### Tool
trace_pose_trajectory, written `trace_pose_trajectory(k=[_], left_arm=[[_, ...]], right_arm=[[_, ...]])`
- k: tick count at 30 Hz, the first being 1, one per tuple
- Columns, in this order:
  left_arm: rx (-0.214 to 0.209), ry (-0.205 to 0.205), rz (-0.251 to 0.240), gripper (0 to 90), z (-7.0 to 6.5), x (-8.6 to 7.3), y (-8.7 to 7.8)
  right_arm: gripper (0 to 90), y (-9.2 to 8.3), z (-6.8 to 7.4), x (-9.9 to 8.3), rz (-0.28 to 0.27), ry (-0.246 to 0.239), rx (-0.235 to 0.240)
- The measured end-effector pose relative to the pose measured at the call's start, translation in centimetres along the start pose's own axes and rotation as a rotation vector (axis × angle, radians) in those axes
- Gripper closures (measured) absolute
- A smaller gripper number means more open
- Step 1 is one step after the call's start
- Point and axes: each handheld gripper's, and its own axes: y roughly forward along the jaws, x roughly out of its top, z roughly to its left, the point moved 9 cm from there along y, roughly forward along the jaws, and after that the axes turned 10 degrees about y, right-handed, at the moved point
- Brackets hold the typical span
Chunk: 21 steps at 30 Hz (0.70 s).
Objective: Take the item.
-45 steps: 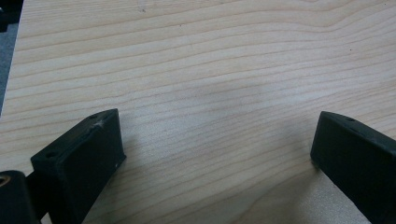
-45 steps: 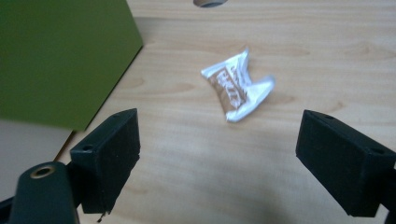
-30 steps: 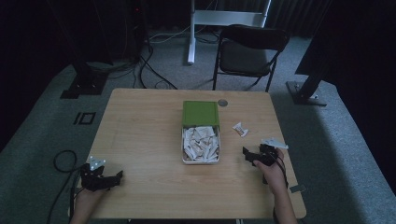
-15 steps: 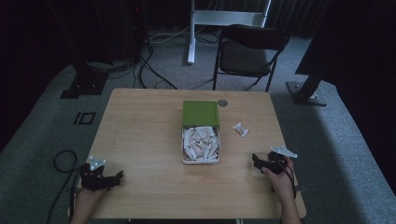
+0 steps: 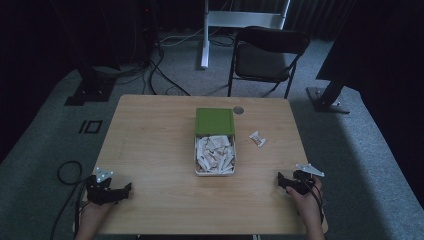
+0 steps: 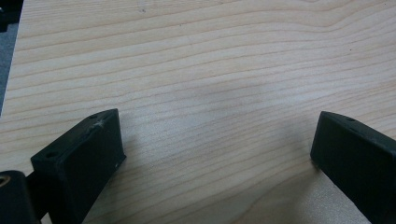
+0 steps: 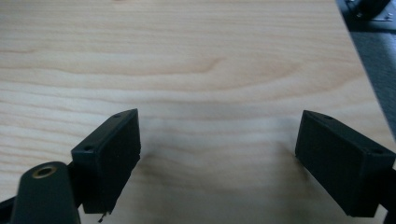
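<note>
Since a second earlier, your right gripper [image 5: 286,182] had drawn back toward the table's [image 5: 155,130] near right edge, well apart from the small wrapped piece [image 5: 258,138] beside the open tin [image 5: 215,150]. Both sets of jaws stood spread wide over bare wood, grasping nothing. Your left gripper [image 5: 120,191] rested at the near left corner. Dim light made the pale pieces in the tin hard to identify; your forearms were cut off below.
</note>
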Motion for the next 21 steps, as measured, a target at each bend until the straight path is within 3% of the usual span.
trace_pose_trajectory(k=[6,10,21], left_arm=[[0.000,0.000,0.000,3.2,0.00,0.00,0.00],[0.000,0.000,0.000,3.2,0.00,0.00,0.00],[0.000,0.000,0.000,3.2,0.00,0.00,0.00]], right_arm=[[14.3,-0.49,0.16,-0.79,0.018,-0.020,-0.019],[14.4,-0.64,0.24,-0.97,0.016,-0.007,-0.034],[13.4,-0.63,0.27,-1.02,0.019,-0.005,-0.034]])
